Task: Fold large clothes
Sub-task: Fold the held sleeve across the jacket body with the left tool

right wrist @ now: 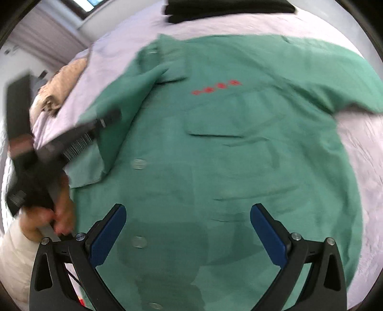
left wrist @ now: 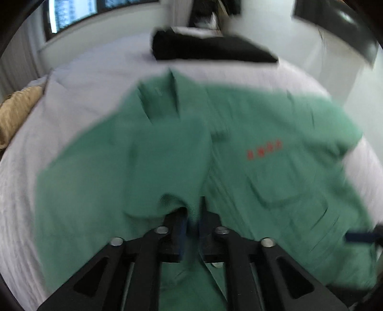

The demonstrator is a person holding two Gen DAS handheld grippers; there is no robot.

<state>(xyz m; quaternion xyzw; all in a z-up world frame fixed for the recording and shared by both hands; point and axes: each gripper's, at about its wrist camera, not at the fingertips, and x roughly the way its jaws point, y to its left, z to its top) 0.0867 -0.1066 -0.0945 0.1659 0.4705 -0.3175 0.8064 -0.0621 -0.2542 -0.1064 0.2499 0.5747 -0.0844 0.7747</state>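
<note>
Big green button-up cotton shirt (right wrist: pixel 215 148) w/ red chest lettering, spread on pale lilac bedsheet (right wrist: pixel 354 143). Left gripper (left wrist: pixel 191 222) narrow, pinching shirt fabric; right gripper (right wrist: pixel 188 229) wide, empty. Folded black garment (left wrist: pixel 205 47) behind.

Lilac-sheeted bed (left wrist: pixel 79 100) below window (left wrist: pixel 71 14)

A pale lilac sheet (left wrist: pixel 91 95) covers the bed. At its far end lies a black folded cloth (left wrist: pixel 205 46), flat on the sheet, with something white just behind it, too blurred to tell. A tan pillow (left wrist: pixel 16 112) sits at the bed's left edge, half off the sheet. Beyond the bed, a window (left wrist: pixel 71 14) with a dark frame shows bright daylight above a white wall. A dark panel (left wrist: pixel 335 21) hangs at the upper right.
</note>
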